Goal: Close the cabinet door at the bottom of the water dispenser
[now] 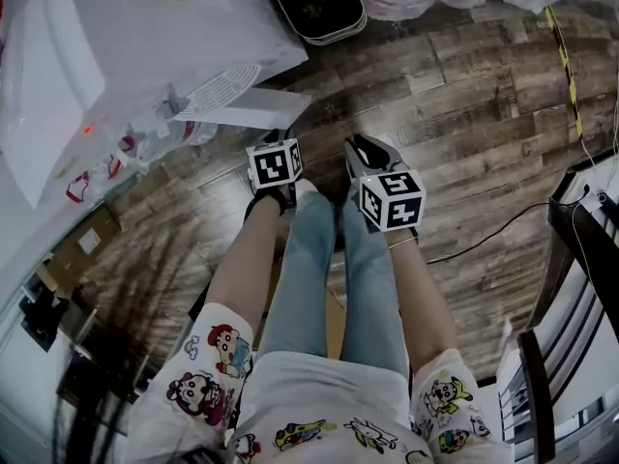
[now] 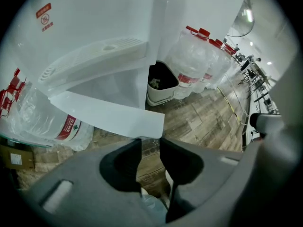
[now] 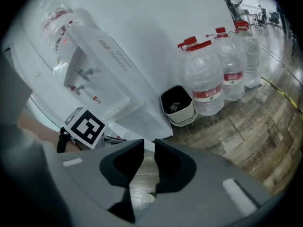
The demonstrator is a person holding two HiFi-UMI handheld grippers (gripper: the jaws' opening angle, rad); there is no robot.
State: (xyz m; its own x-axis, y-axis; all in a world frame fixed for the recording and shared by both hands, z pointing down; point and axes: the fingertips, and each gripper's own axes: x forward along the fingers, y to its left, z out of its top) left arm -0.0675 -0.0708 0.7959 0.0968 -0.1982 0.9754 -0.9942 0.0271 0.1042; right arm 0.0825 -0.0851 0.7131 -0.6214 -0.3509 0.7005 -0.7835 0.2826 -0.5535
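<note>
Cabinet door [image 2: 104,115]: white, ajar at base of water dispenser [image 2: 94,27], free edge just beyond left claw [image 2: 150,143] tips. Left claw: narrowly parted, empty. Right claw [image 3: 149,145]: narrowly parted, empty, over wooden floor [image 3: 246,126].

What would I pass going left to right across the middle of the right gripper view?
Left claw's marker cube → white cabinet door → small bin → row of water bottles.
</note>
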